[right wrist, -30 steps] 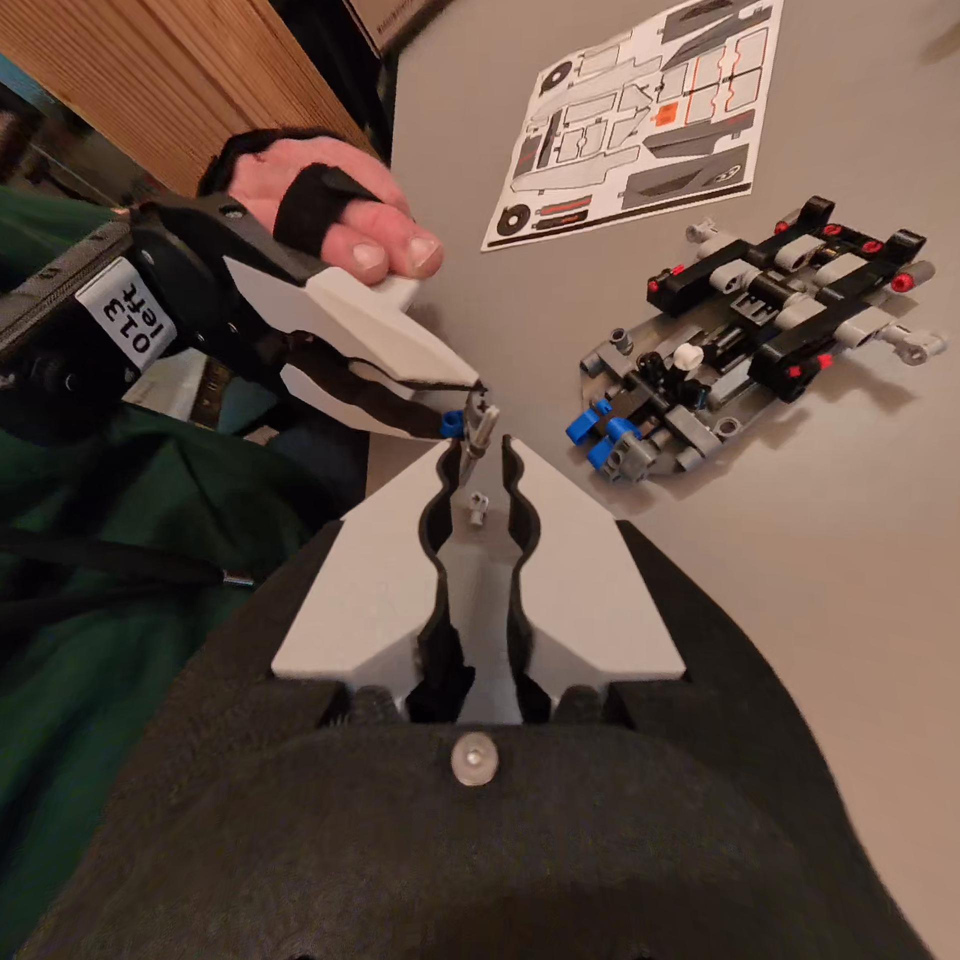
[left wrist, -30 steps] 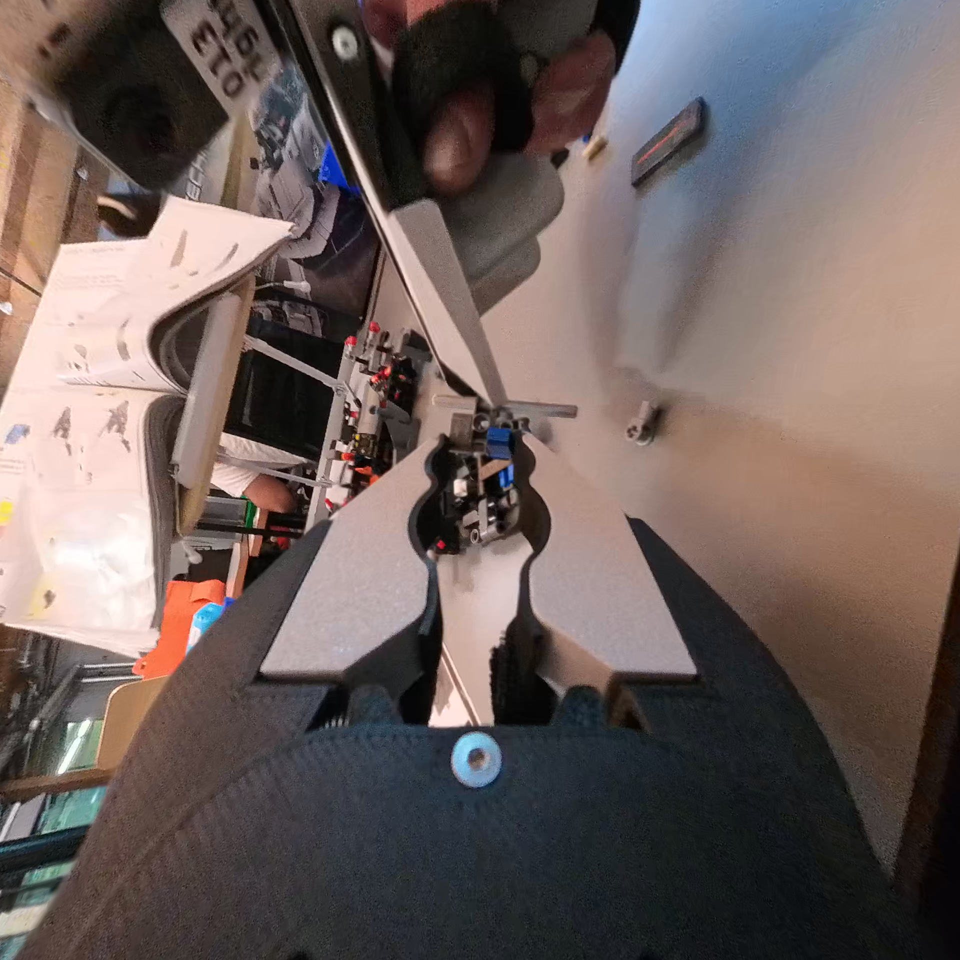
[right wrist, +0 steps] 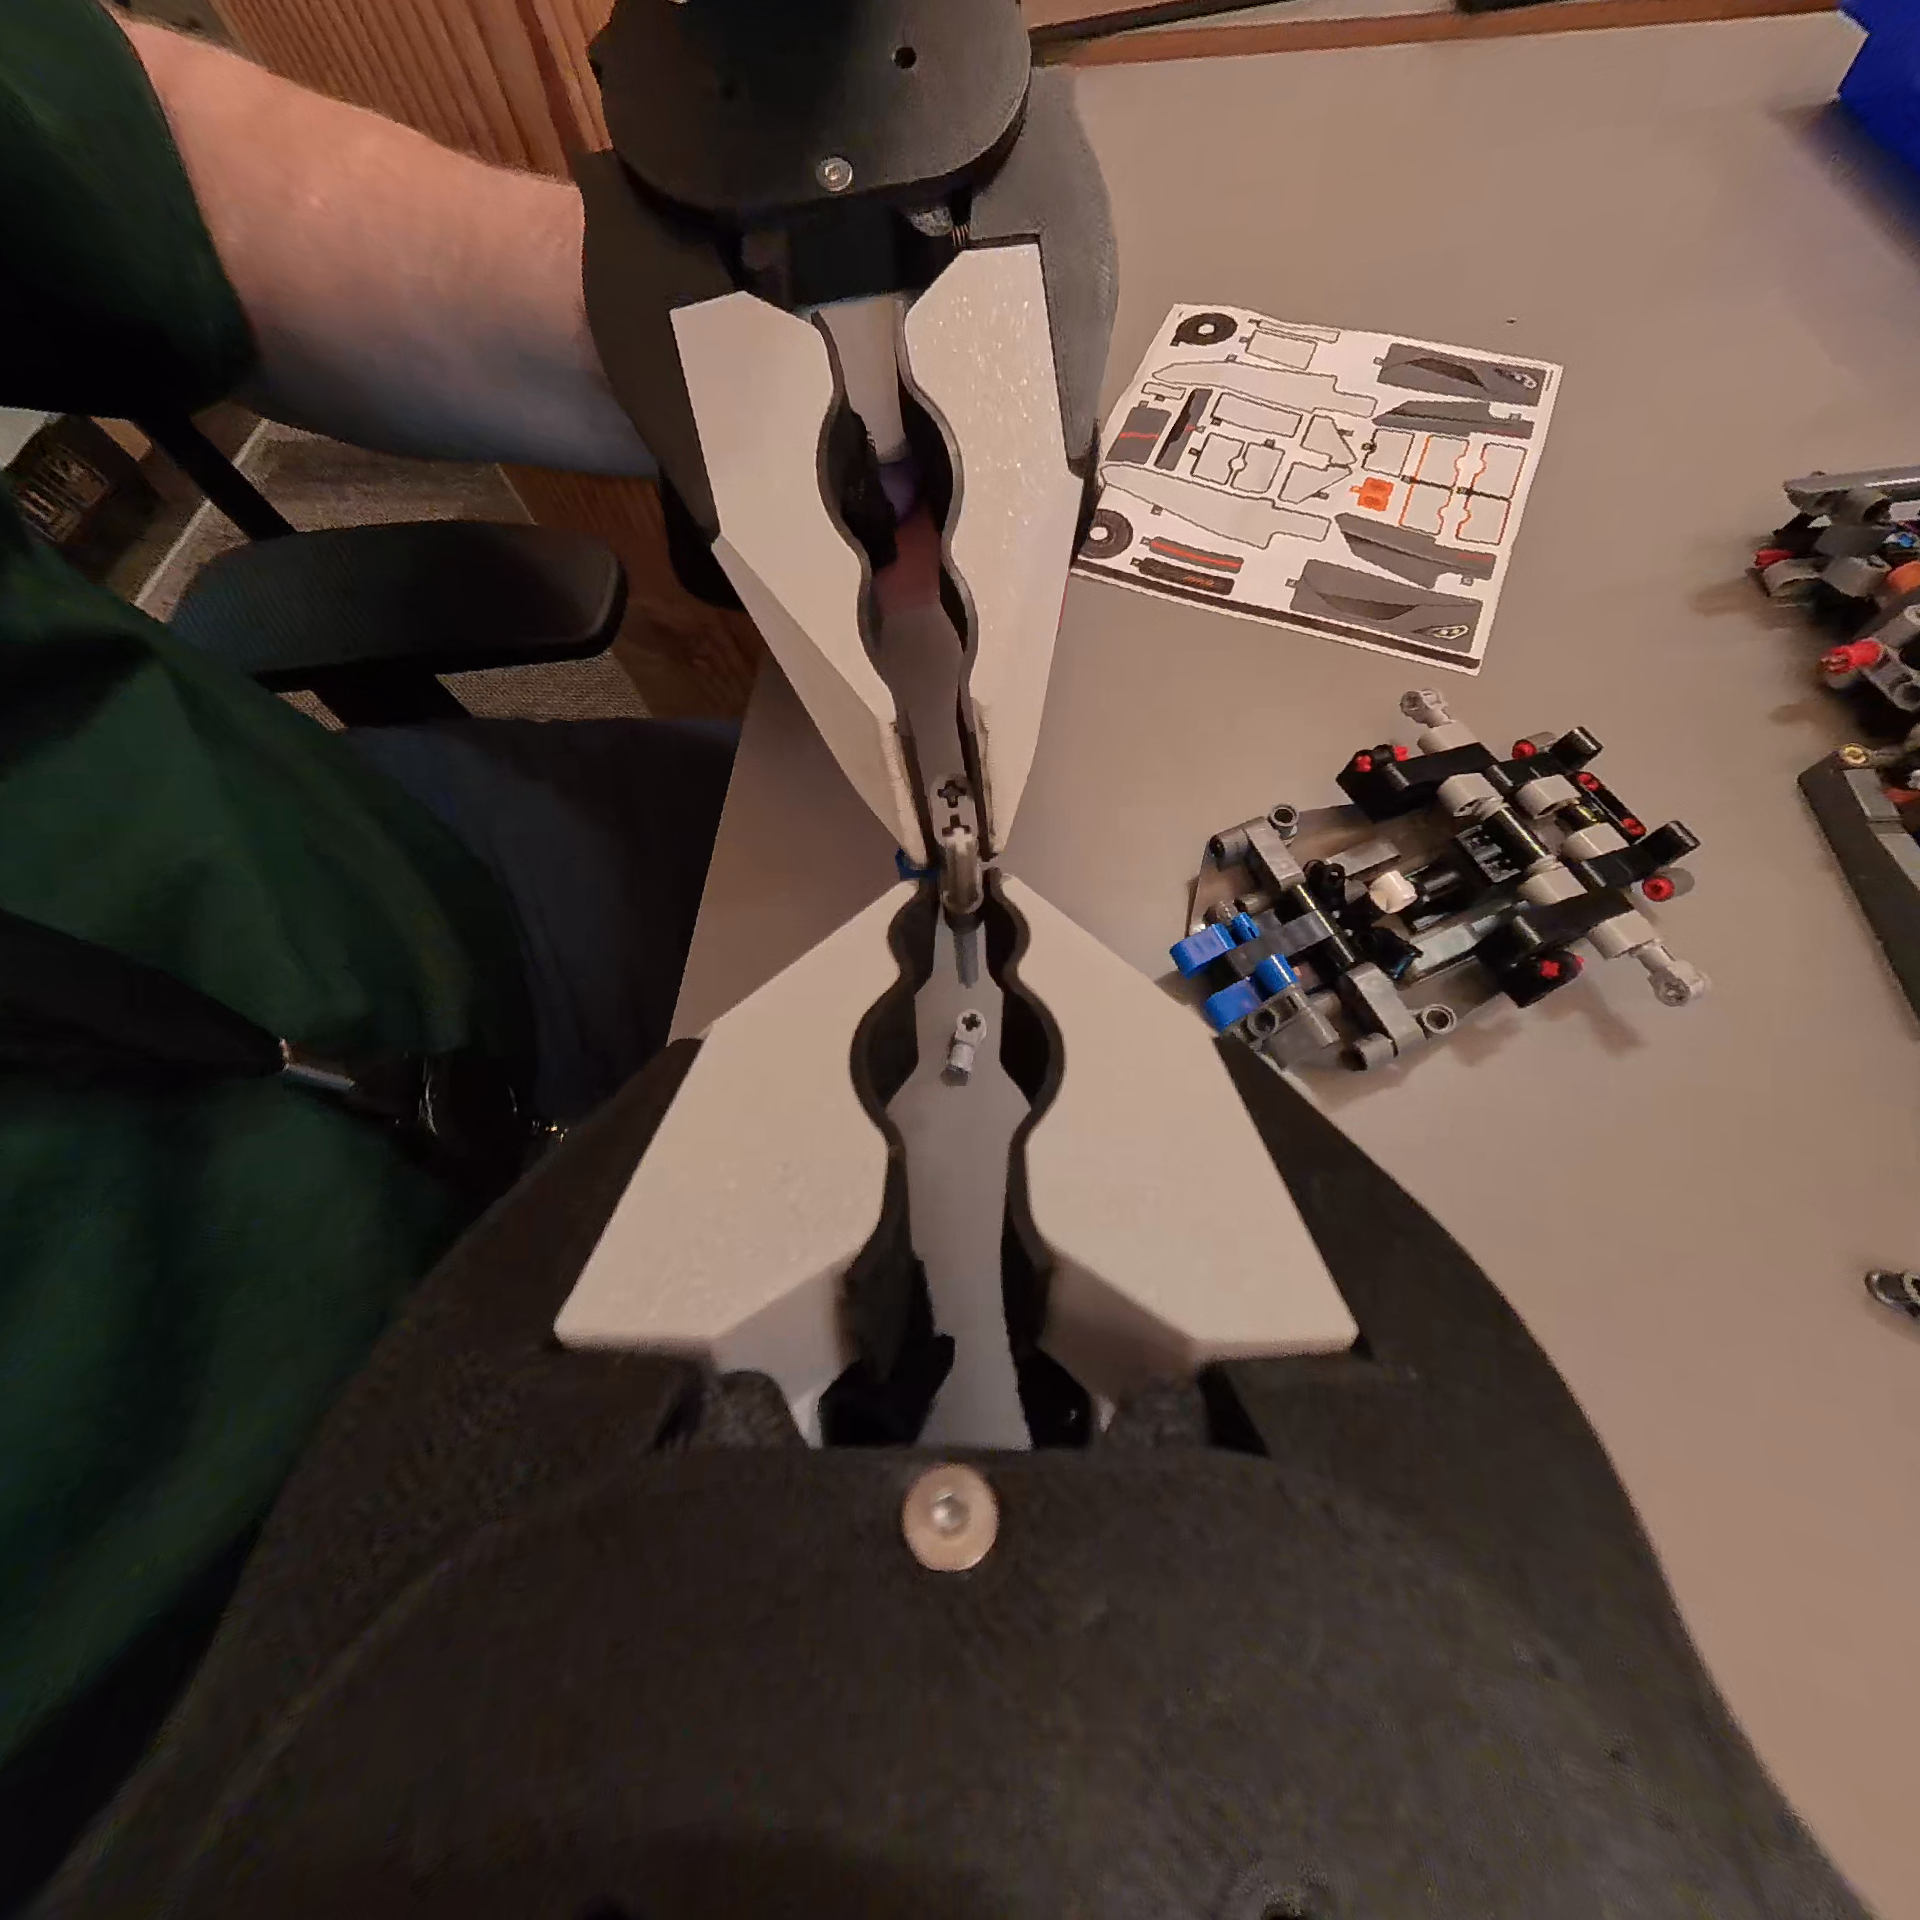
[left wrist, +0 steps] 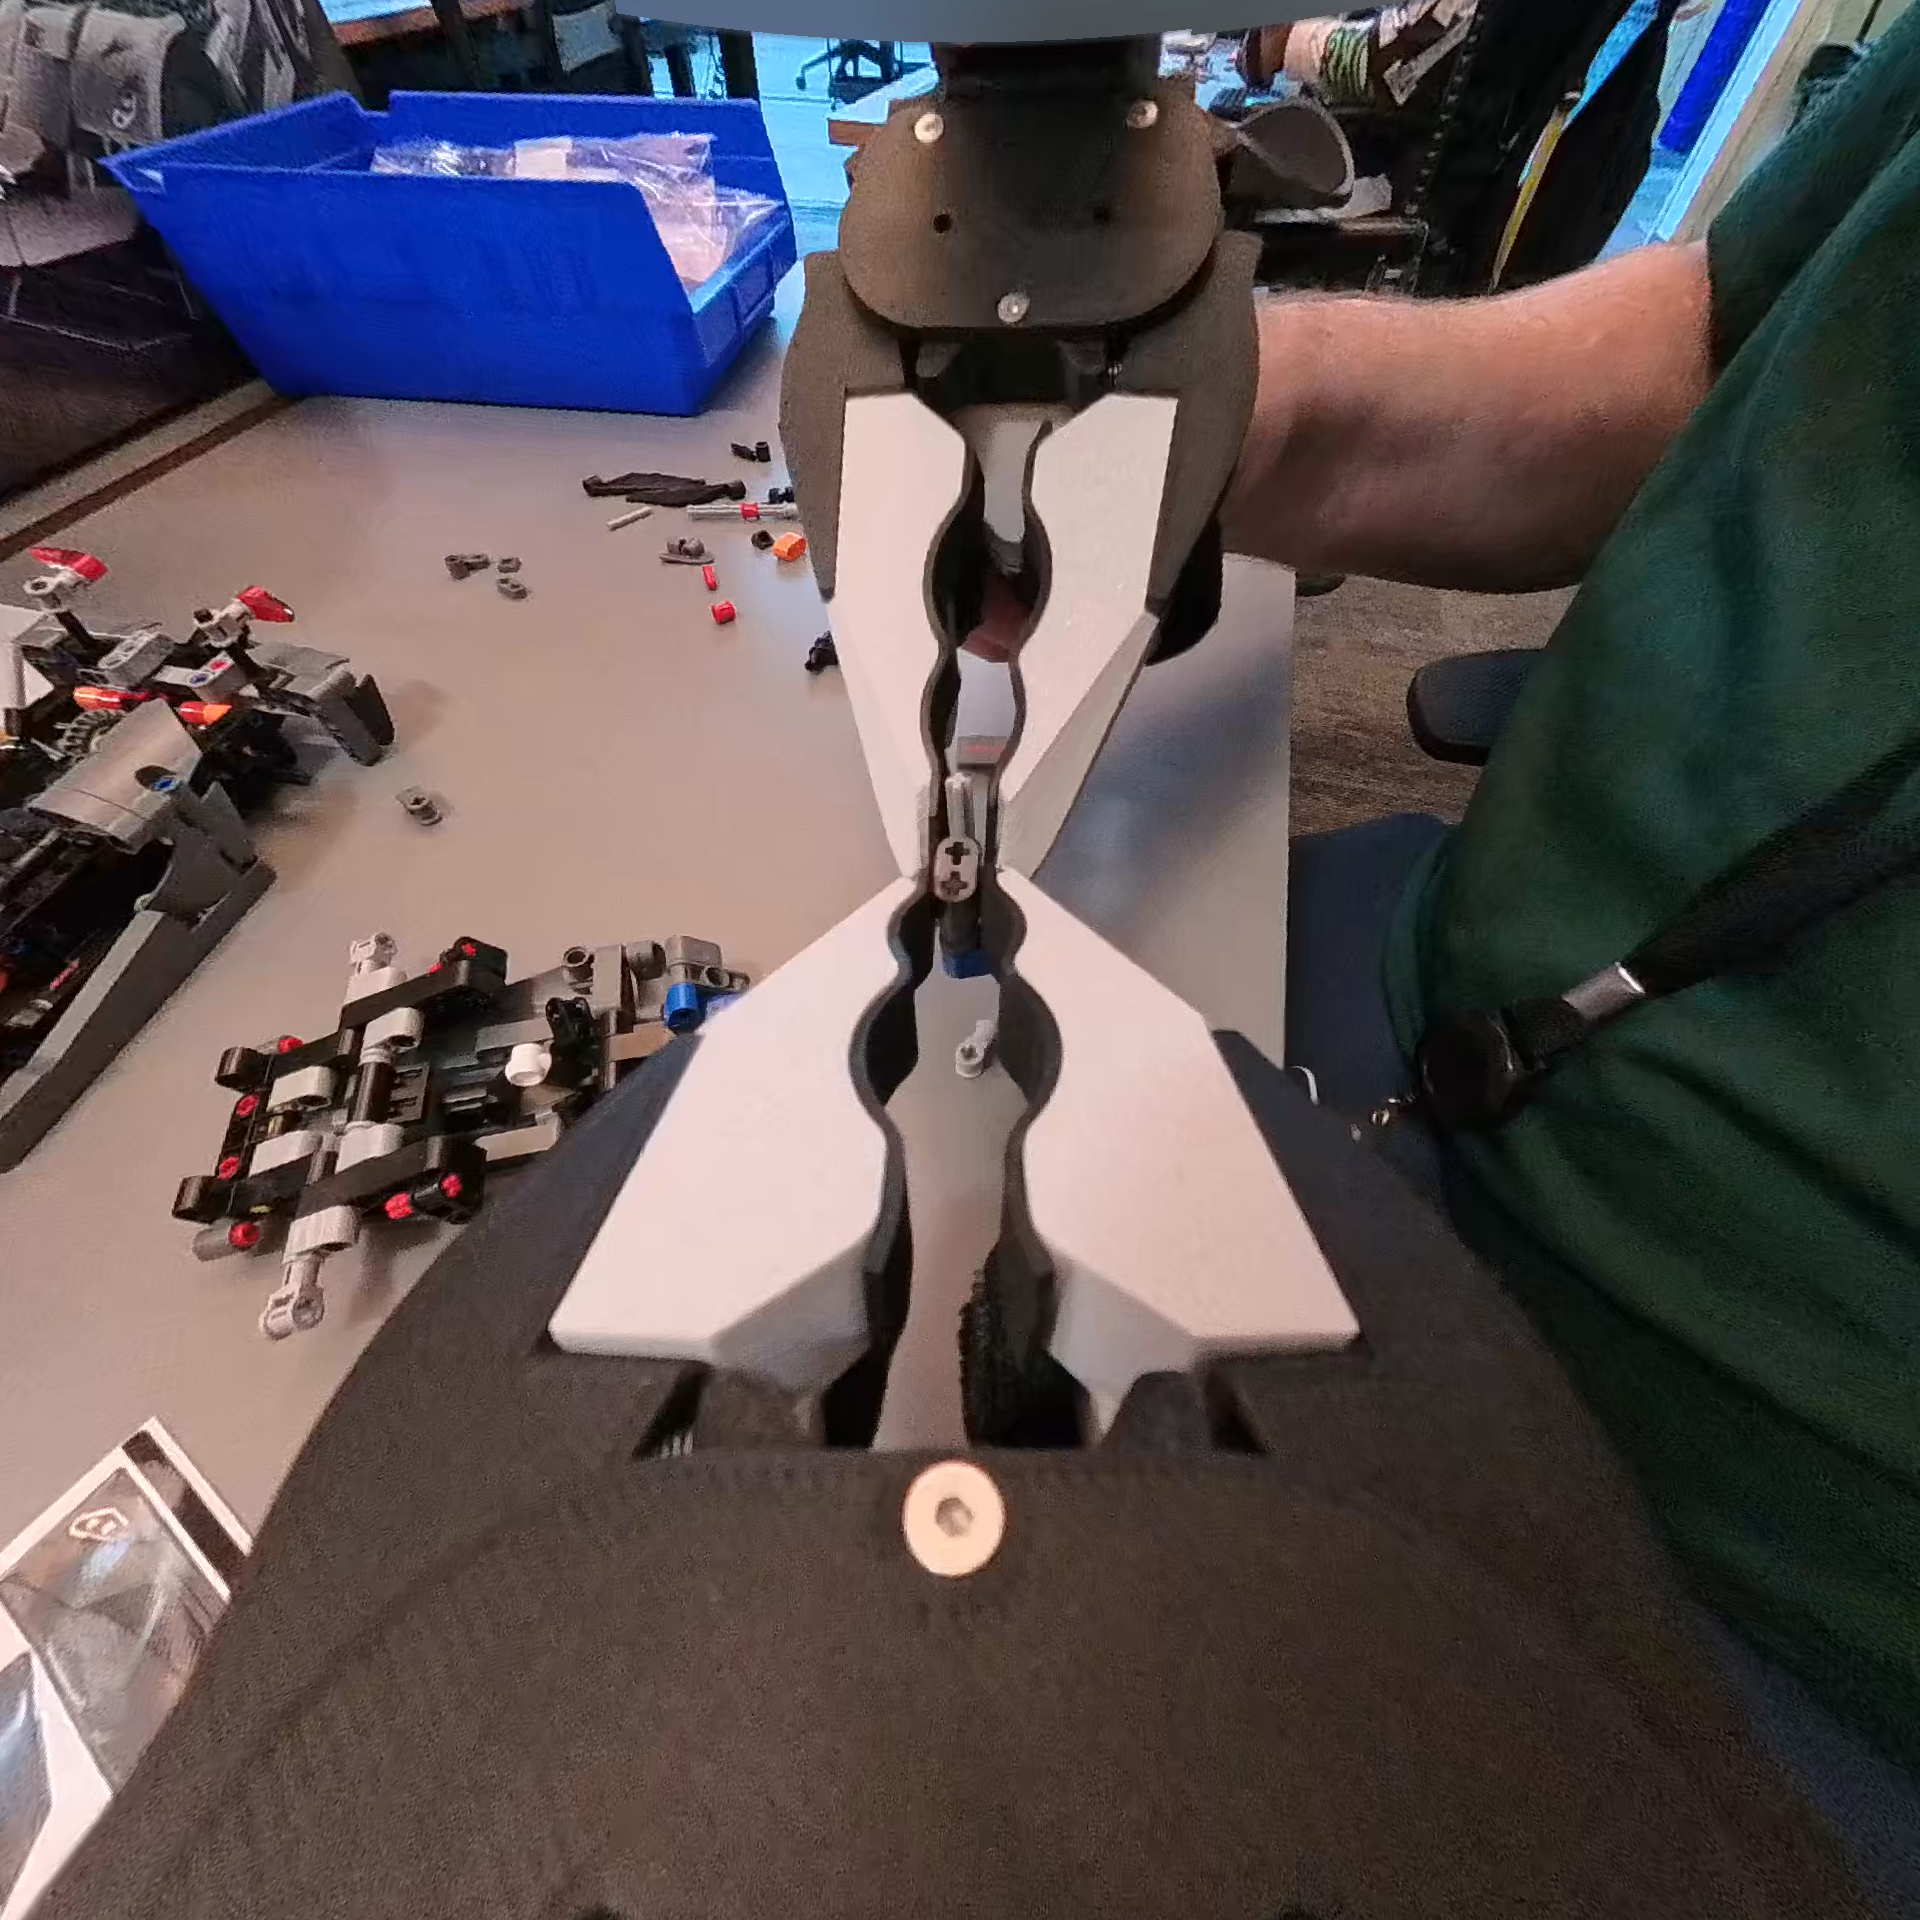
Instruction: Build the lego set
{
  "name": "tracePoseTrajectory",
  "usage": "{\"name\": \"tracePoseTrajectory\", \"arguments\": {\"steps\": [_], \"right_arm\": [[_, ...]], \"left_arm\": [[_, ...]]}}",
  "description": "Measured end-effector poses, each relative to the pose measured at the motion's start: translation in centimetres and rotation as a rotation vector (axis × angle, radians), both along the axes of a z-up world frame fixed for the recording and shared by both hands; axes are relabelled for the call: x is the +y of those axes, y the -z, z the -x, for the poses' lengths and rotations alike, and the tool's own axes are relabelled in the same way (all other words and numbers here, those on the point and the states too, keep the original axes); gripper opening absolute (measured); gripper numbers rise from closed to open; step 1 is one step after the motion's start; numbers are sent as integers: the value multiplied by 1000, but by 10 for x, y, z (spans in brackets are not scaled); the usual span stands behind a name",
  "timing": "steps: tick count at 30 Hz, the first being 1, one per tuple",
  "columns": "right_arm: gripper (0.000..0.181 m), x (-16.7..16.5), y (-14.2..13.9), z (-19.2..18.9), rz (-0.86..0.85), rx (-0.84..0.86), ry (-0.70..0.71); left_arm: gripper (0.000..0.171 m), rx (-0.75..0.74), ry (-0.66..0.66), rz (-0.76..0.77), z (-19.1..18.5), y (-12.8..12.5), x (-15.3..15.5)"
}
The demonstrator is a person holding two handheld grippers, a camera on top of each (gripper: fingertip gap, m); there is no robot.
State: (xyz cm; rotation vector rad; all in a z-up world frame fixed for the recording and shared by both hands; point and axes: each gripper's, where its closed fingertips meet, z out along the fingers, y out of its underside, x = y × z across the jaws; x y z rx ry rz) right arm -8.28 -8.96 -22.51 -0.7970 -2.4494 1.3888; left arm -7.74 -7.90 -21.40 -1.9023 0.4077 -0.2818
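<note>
The two grippers meet tip to tip above the near edge of the grey table [right wrist: 1558, 1299]. The left gripper [left wrist: 951, 925] has its jaws drawn narrow around a small blue piece [left wrist: 963, 961] joined to a short grey connector [left wrist: 956, 857] with cross-shaped holes. The right gripper [right wrist: 961, 904], facing it, pinches the other end of the same little assembly, its jaws nearly together on a thin grey stem; the connector [right wrist: 954, 816] sits exactly where the two sets of tips meet. Both are held in the air, clear of the table.

Directly below, on the table, lies a single small light-grey pin [right wrist: 964, 1042], seen through the gap of either gripper.

The partly built chassis [right wrist: 1455, 914], black and grey with blue and red pins, lies flat on the table, well apart from the grippers. Beyond it lies a sticker sheet [right wrist: 1320, 483]. In the left wrist view a larger dark grey model [left wrist: 125, 769] stands at the table's far side, loose pieces [left wrist: 727, 540] are scattered farther back, and a blue bin [left wrist: 468, 260] holds clear bags. A person in a green shirt [left wrist: 1714, 831] sits at the table's edge.
</note>
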Motion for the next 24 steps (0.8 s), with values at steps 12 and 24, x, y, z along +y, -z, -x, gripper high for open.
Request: {"name": "tracePoseTrajectory", "arguments": {"steps": [12, 24], "right_arm": [[16, 14, 9, 7, 6, -48, 65], [17, 12, 15, 15, 7, -88, 88]], "left_arm": [[5, -88, -43, 14, 28, -2, 1], [5, -186, -5, 43, 25, -6, 4]]}}
